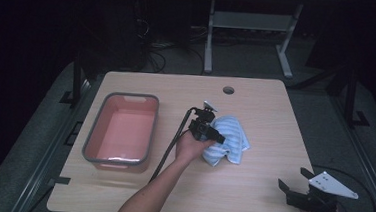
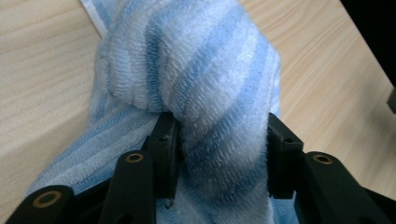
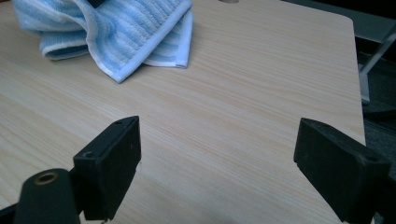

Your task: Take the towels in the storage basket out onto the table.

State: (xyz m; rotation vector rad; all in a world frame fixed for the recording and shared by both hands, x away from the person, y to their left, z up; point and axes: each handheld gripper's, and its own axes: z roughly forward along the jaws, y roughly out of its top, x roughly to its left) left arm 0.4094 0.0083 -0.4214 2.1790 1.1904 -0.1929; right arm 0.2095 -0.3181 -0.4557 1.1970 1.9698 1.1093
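A blue and white striped towel point(image 1: 230, 137) lies bunched up near the middle of the wooden table point(image 1: 256, 106). My left gripper point(image 1: 215, 136) is pressed into its left side, shut on a thick fold of the towel point(image 2: 219, 93) that fills the space between the jaws. My right gripper point(image 1: 296, 183) hovers open at the table's near right corner, nothing between its fingers point(image 3: 109, 163). In the right gripper view the towel point(image 3: 121, 28) sits far off at the upper left.
An empty pink tub point(image 1: 121, 131) with a grey rim stands on the left part of the table. A round cable hole point(image 1: 228, 90) is near the far edge. A desk frame point(image 1: 251, 30) and cables stand on the floor beyond.
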